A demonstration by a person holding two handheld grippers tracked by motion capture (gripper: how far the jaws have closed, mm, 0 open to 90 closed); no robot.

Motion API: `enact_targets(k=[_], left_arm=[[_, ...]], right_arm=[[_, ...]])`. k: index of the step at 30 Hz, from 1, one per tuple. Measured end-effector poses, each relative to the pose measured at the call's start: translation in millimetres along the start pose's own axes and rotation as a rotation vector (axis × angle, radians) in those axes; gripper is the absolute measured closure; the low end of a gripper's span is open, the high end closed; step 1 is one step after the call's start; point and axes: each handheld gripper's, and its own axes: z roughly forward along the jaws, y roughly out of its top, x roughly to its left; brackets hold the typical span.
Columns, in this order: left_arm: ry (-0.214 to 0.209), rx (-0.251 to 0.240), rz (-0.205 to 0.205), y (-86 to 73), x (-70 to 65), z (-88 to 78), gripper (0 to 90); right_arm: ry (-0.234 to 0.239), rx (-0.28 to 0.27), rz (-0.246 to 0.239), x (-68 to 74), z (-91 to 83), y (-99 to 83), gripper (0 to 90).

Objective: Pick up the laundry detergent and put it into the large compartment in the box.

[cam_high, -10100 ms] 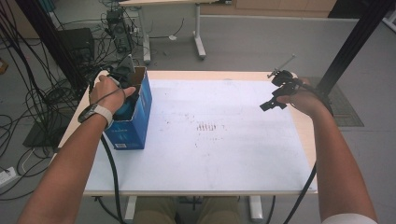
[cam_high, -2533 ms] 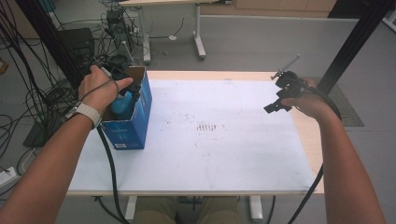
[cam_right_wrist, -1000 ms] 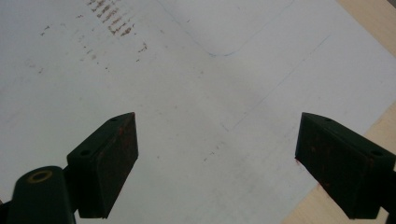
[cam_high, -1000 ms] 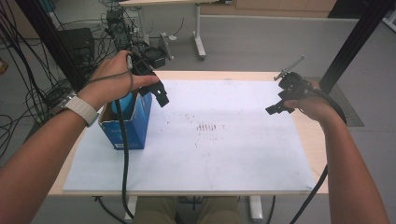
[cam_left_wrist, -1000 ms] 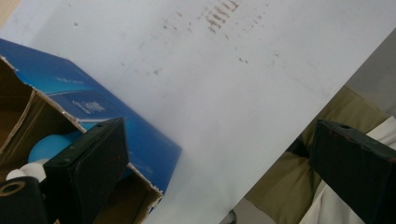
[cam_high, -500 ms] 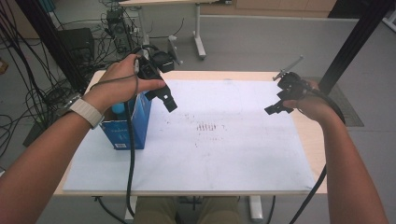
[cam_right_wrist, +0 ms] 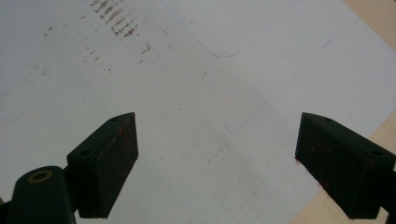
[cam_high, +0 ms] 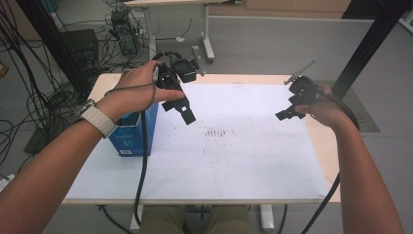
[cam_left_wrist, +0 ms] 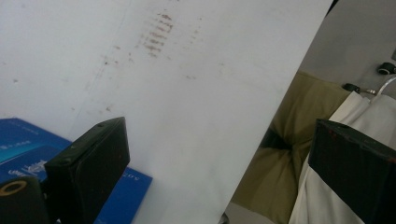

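A blue cardboard box (cam_high: 131, 134) stands open at the left of a white paper sheet (cam_high: 234, 161) that covers the table. My left gripper (cam_high: 180, 109) hangs in the air just right of the box top, over the paper, open and empty. In the left gripper view its jaws (cam_left_wrist: 217, 128) stand wide apart, with the box (cam_left_wrist: 23, 140) below at the lower left. My right gripper (cam_high: 287, 113) hovers over the sheet's right side, also open with nothing held (cam_right_wrist: 217, 123).
Brown smudges (cam_high: 219, 132) mark the sheet's middle. Bare wooden table (cam_high: 326, 146) shows at the right edge. Cables and computer gear (cam_high: 119, 24) lie on the floor at back left. A black post (cam_high: 370, 44) rises at the right, and another desk's leg (cam_high: 207, 34) stands behind.
My left gripper has risen out of the blue box and swung right, out over the paper. The right gripper has stayed almost still.
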Motion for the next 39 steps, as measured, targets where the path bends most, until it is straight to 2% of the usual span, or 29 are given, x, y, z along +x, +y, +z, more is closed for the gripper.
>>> enact_targets(k=[12, 20, 26, 39], left_arm=[[-0.028, -0.025, 0.113, 6.3, -13.4, 10.3, 6.1], [-0.05, -0.018, 0.174, 15.1, -20.1, 17.1, 6.0], [-0.064, 0.008, 0.228, 28.1, -27.2, 25.4, 6.0], [-0.064, 0.017, 0.279, 38.3, -36.8, 35.0, 6.0]], right_arm=[[0.002, 0.001, 0.009, -1.6, 1.0, -1.1, 13.3], [0.009, -0.001, 0.011, -2.7, 4.0, -1.8, 13.3], [0.008, -0.002, 0.009, -3.1, 4.7, -1.9, 13.4], [0.007, -0.002, 0.014, -3.8, 5.6, -3.0, 13.3]])
